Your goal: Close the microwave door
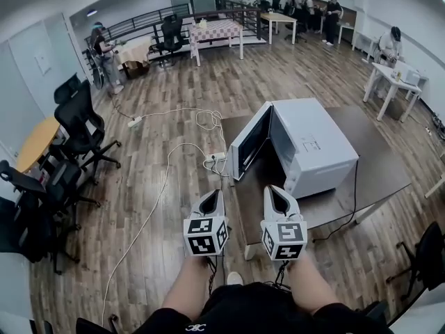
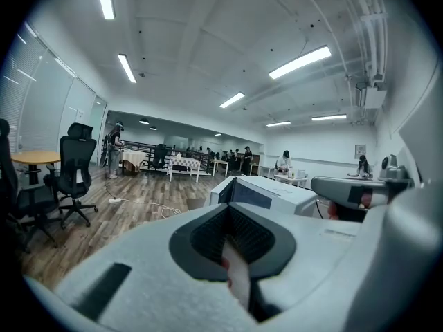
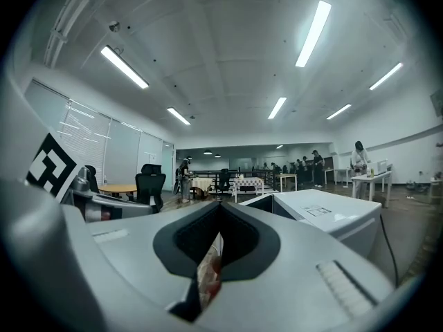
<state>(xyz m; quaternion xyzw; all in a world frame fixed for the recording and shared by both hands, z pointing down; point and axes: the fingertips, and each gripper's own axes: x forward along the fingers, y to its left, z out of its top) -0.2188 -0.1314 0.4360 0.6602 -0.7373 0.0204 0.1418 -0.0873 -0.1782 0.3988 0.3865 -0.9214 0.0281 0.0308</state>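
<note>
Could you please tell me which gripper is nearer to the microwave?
Right. The right gripper is just short of the white microwave's near corner, over the table edge. The left gripper is farther left, over the wood floor, roughly facing the open door.

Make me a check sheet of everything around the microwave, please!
Surface: dark table, bare apart from the microwave.
Job's things: white microwave on the table; its door stands open, swung out to the left.
Clutter: nothing seen.
Grippers: left gripper and right gripper are both shut and empty, side by side, not touching the microwave.
Cables: white cable snakes over the floor to a power strip beside the table; black cable hangs from the microwave over the table edge.
Surroundings: wood floor, black chairs on the left, people at tables far back.
</note>
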